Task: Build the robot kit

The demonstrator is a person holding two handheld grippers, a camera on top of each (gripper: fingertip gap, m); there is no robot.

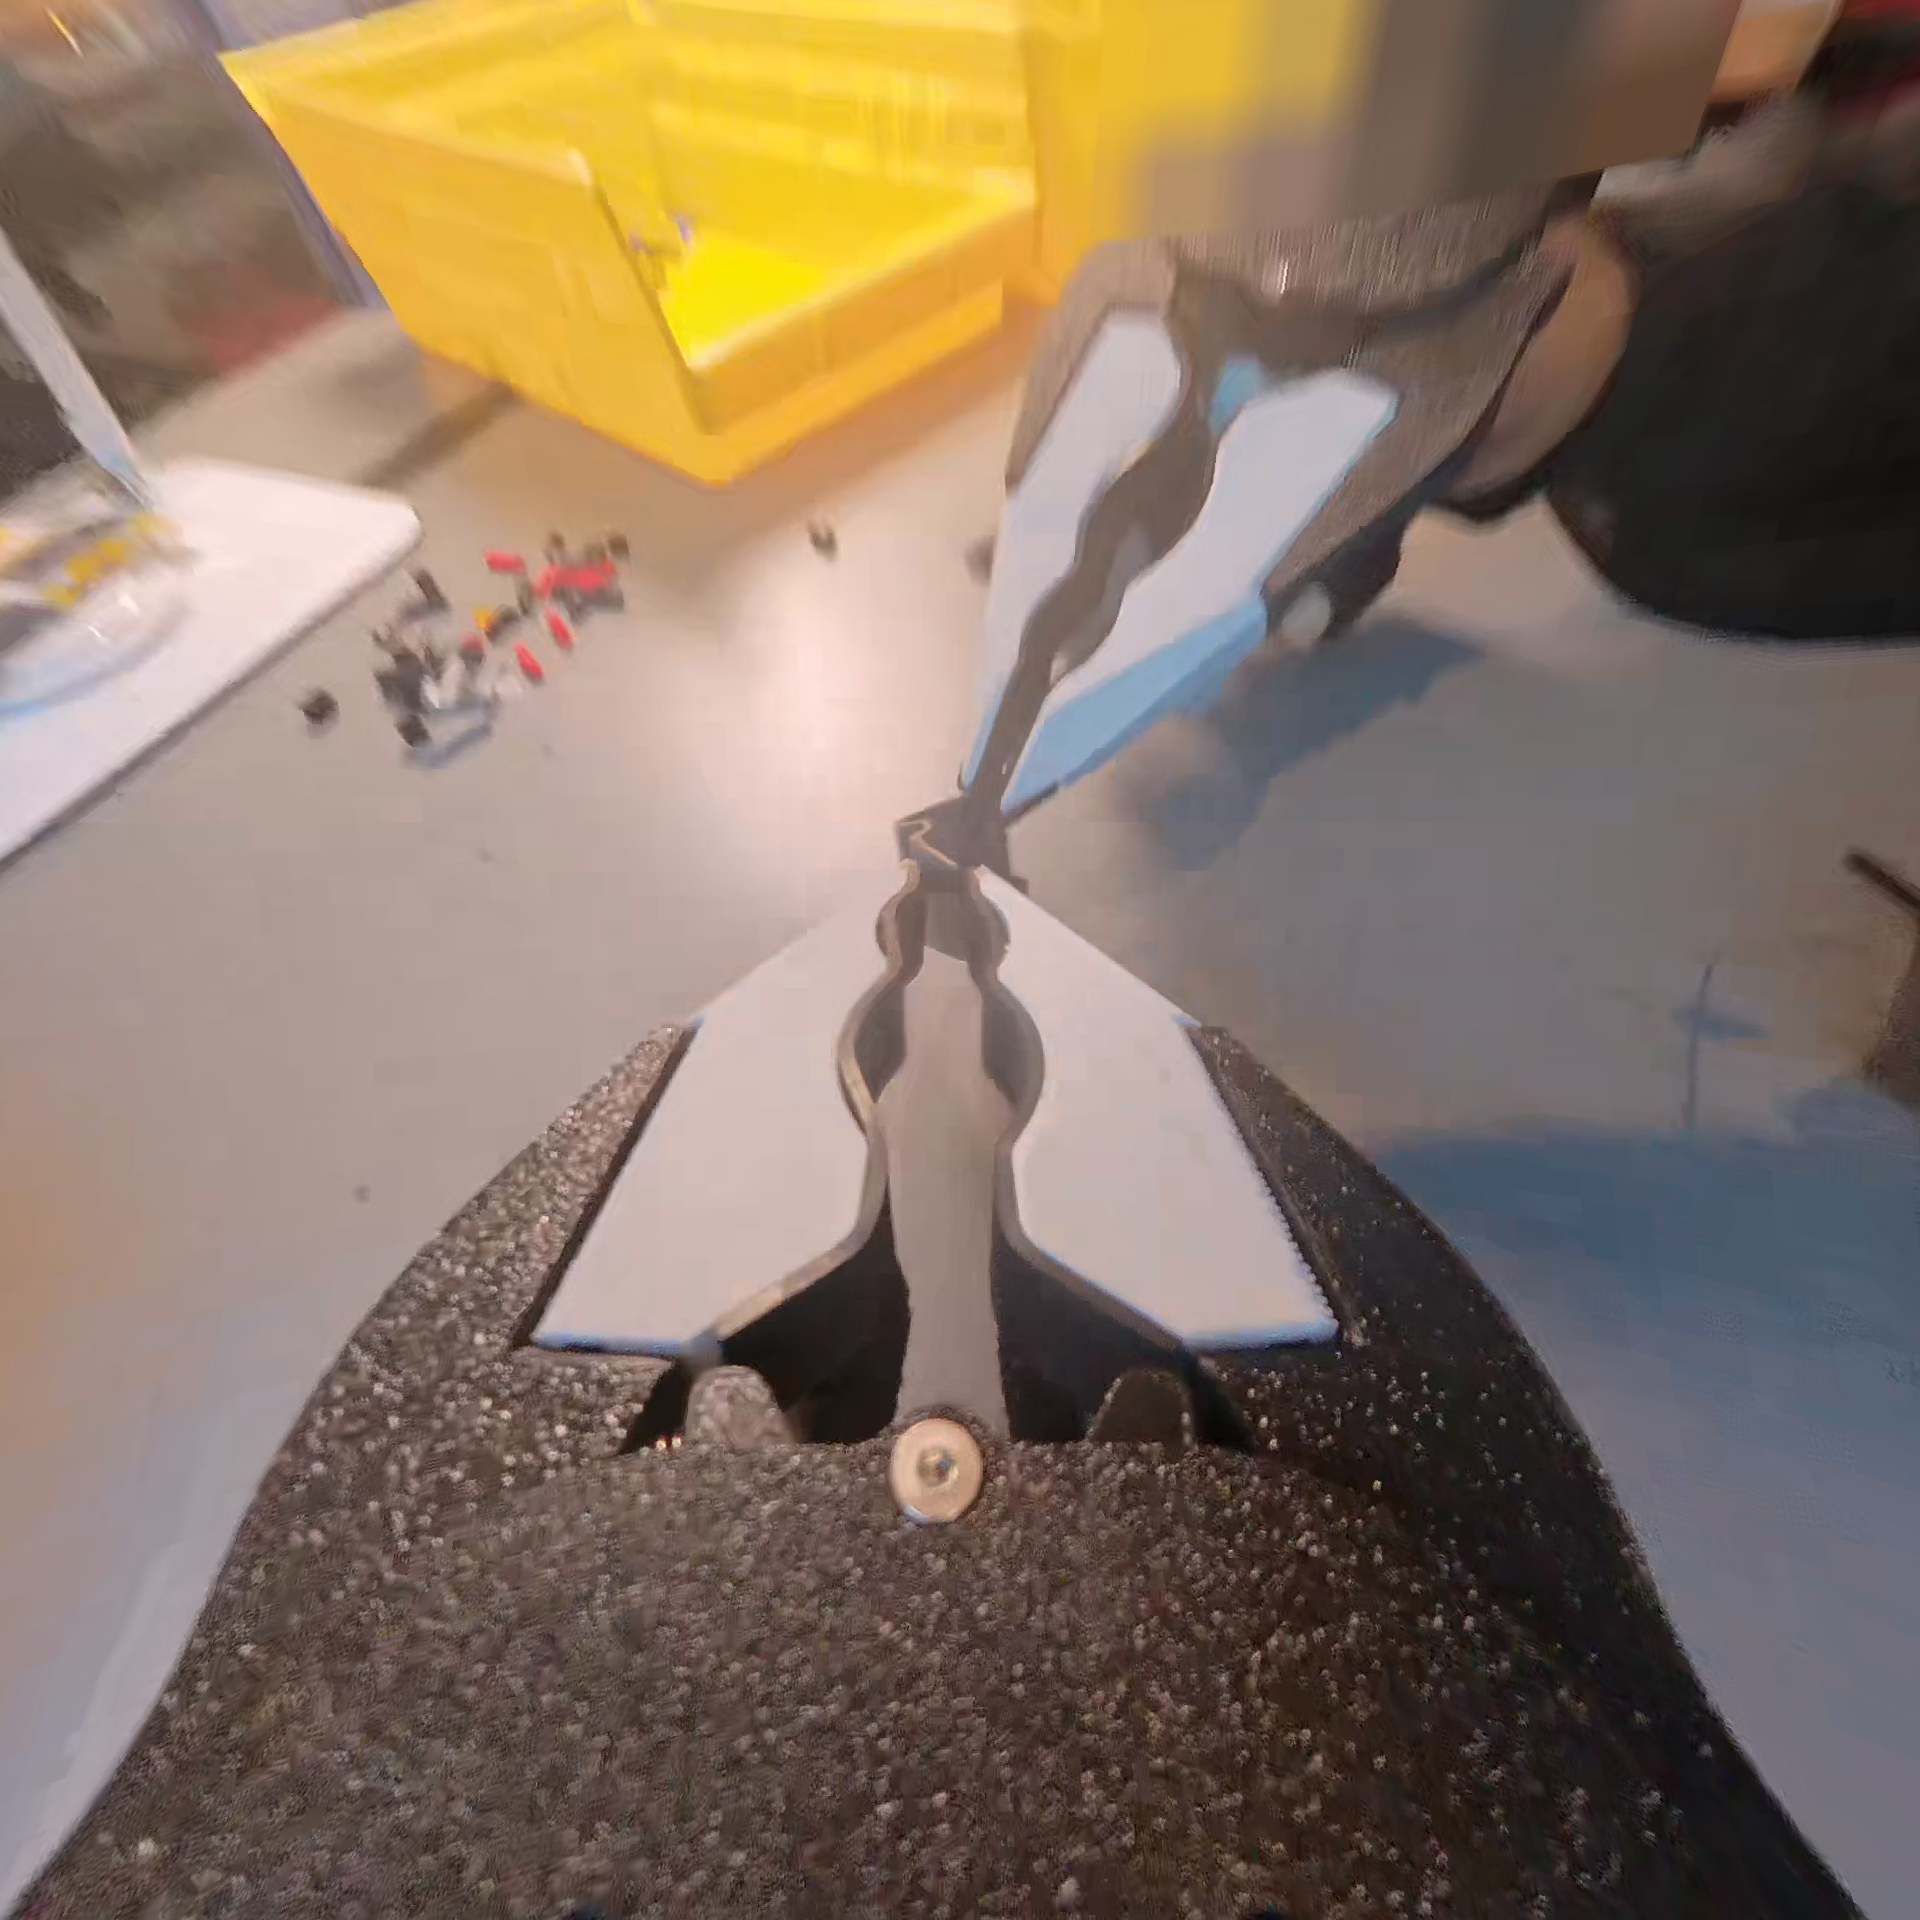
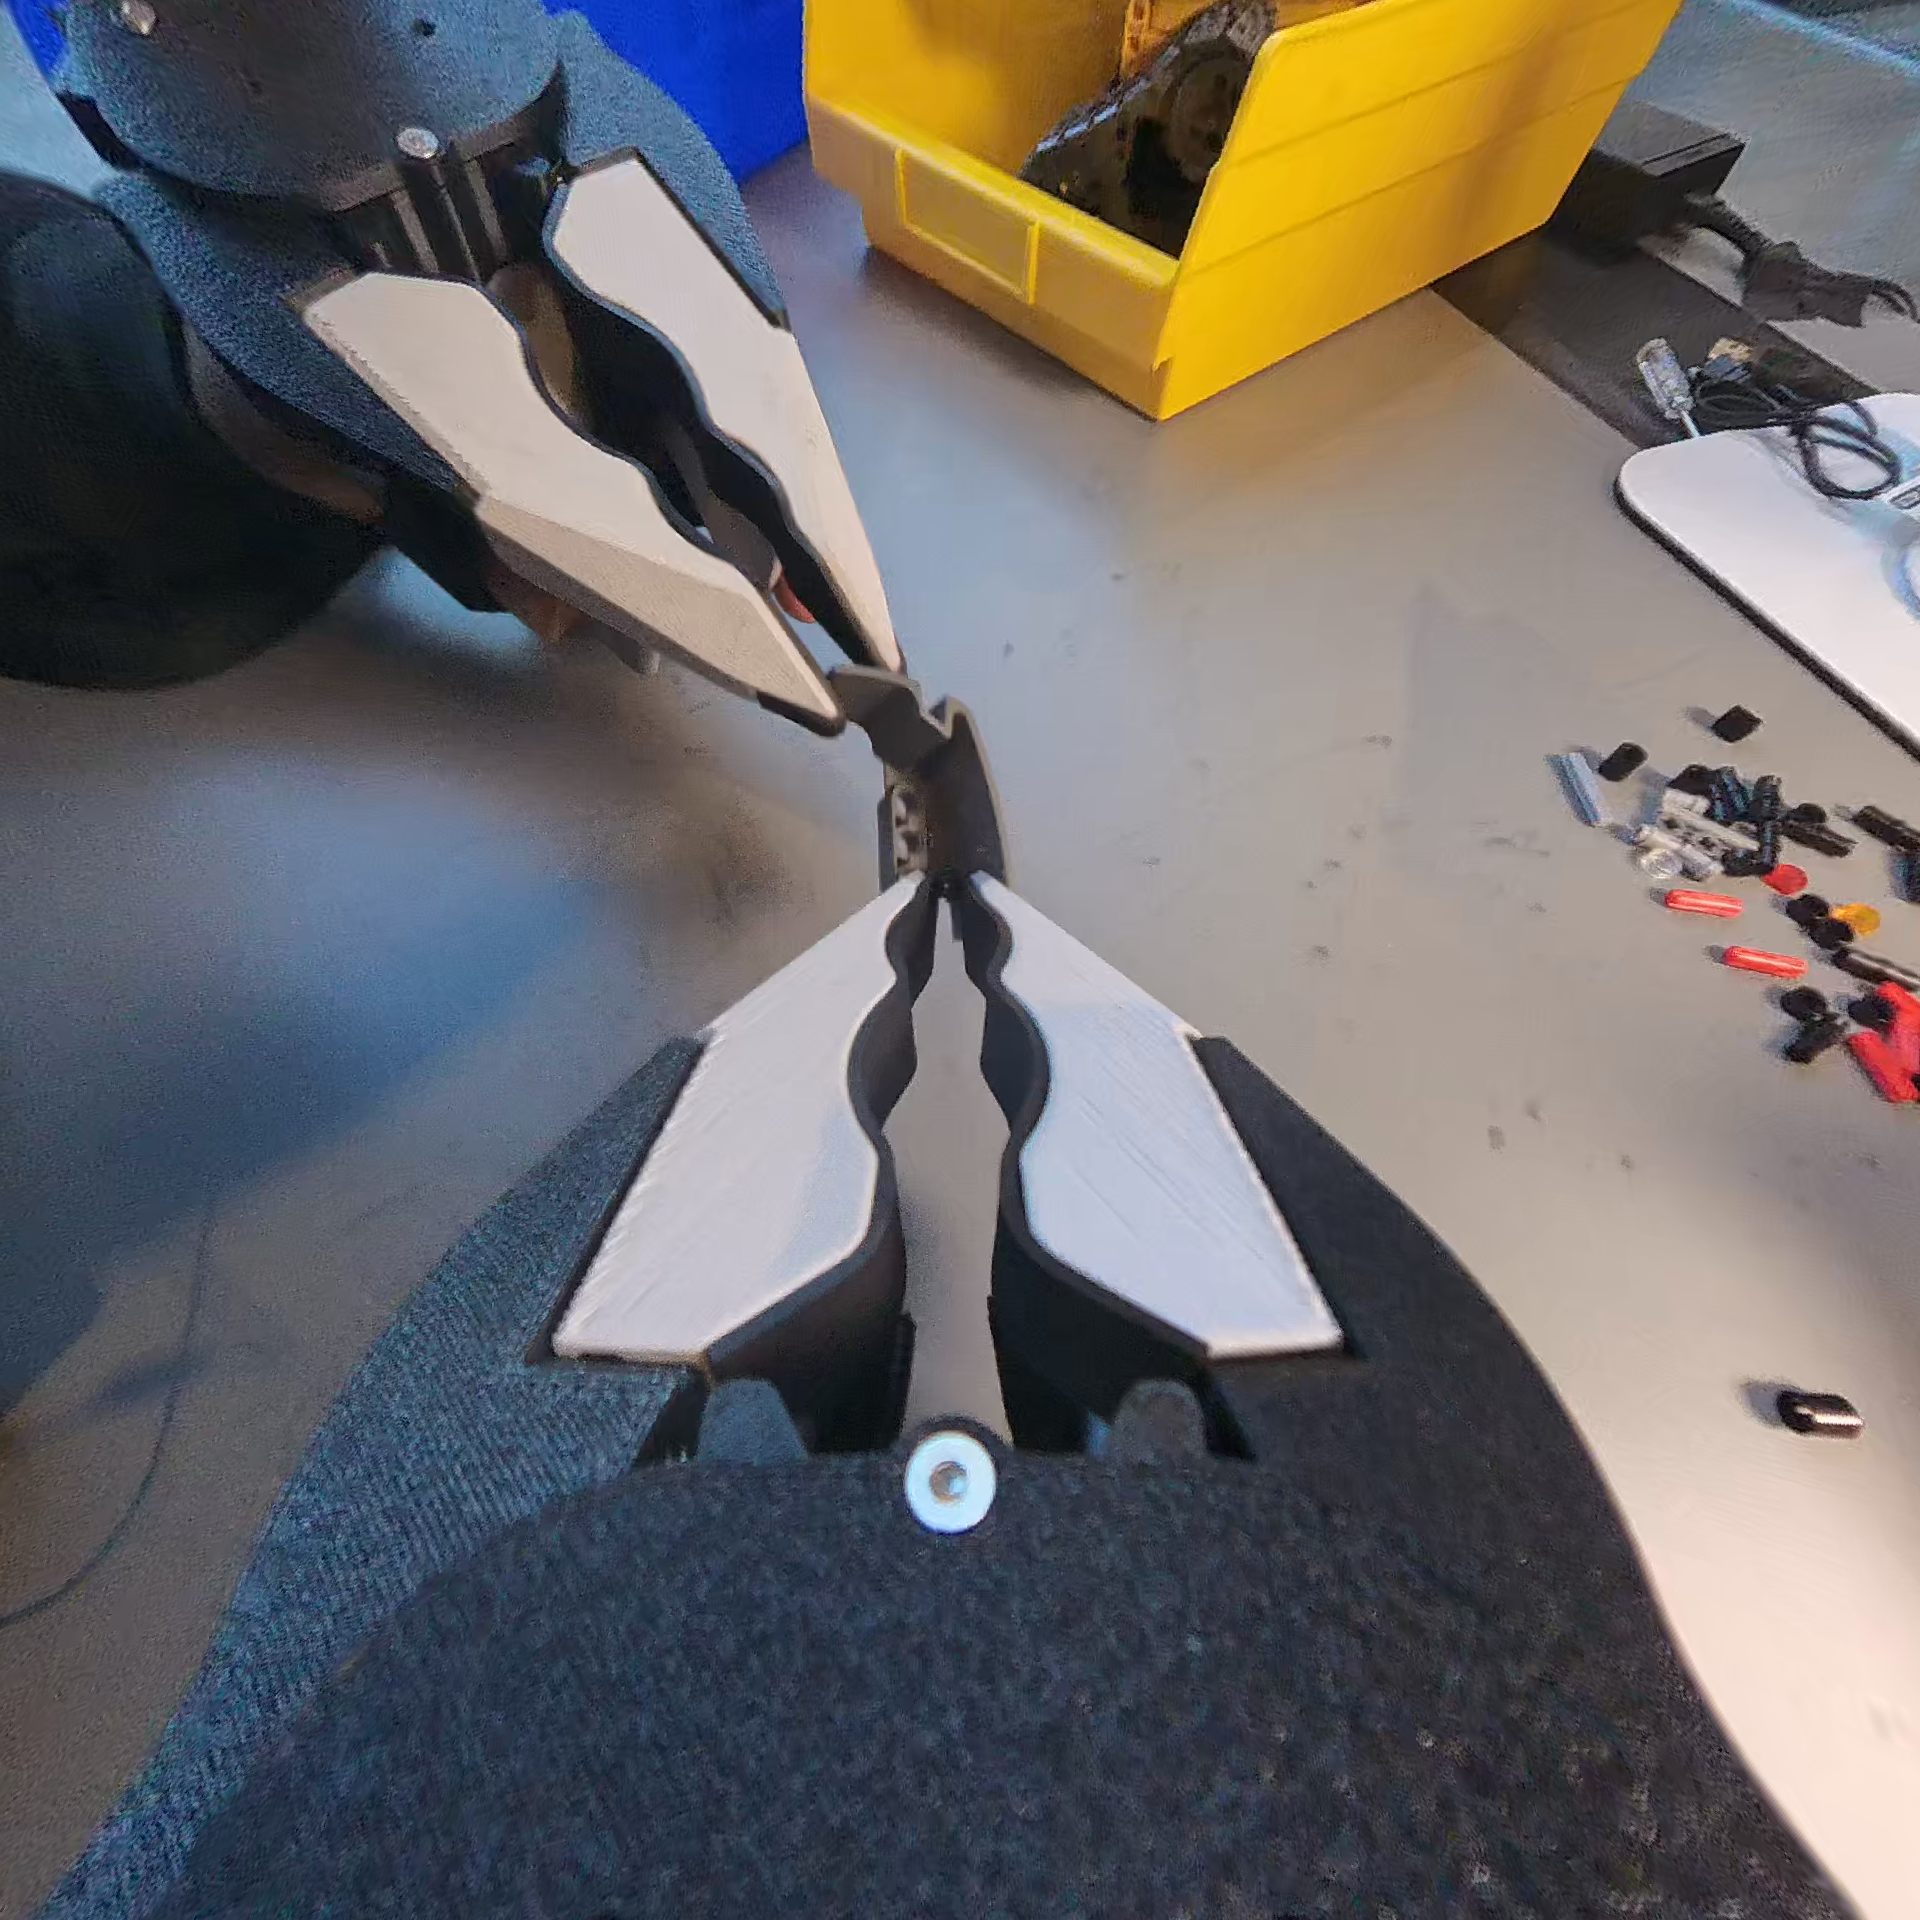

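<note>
Both grippers meet tip to tip above a grey tabletop (image 2: 1299, 644), each pinching part of a small black plastic assembly. The right gripper (image 2: 943, 883) has its fingers drawn together on a black curved toy-brick piece (image 2: 951, 800), which stands up out of the fingertips and extends away from the camera. The left gripper (image 2: 868, 681), entering the right wrist view from the upper left, has its tips clamped on a small black angled piece (image 2: 883, 712) that touches the upper end of the curved piece. In the left wrist view, which is motion-blurred, the left gripper (image 1: 940, 883) is closed on the same black parts (image 1: 951, 842), and the right gripper (image 1: 992, 800) comes down from the upper right to meet them; which piece is which cannot be told there. A yellow storage bin (image 2: 1226, 312) stands beyond the grippers and holds a dark tracked model (image 2: 1153, 114). A scatter of small black, grey and red toy-brick parts (image 2: 1766, 894) lies on the table well to the right, near a white board (image 2: 1766, 540) carrying a black cable (image 2: 1808, 426)
</note>
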